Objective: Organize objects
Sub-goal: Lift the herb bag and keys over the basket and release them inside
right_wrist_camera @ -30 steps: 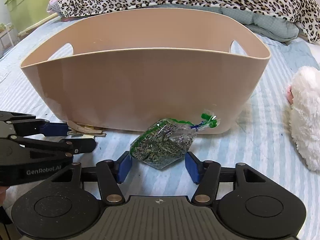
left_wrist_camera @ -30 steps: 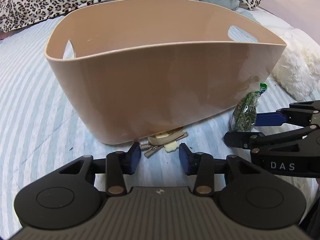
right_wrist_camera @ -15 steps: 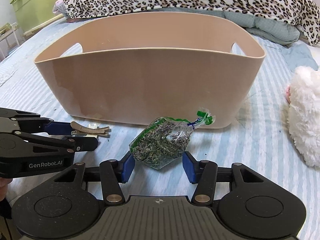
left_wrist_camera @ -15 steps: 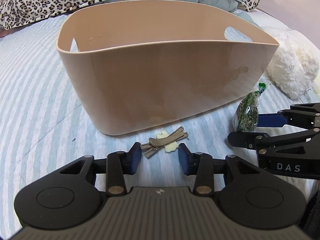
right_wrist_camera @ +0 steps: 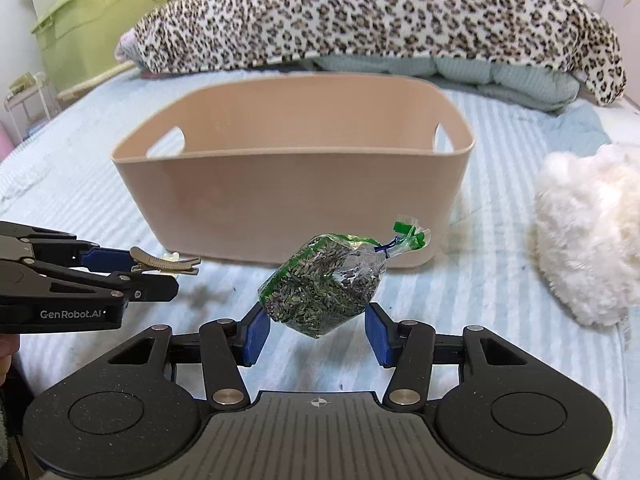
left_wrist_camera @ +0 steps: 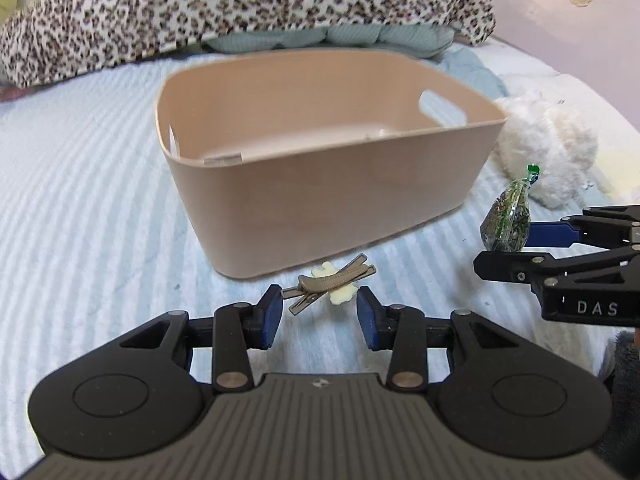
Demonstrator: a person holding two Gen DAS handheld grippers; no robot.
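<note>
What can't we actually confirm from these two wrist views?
- Basket floor: hidden by its near wall in the right view; the left view shows part of it, blurred.
- Cream piece under the hair clip: mostly covered, so what it is stays unclear.
- Herb bag contents: too fine to identify.
- White plush: cut off by the right view's edge.

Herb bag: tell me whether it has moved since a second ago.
Yes. The herb bag, held in the right claw, rose off the bedsheet and away from the bin.
</note>
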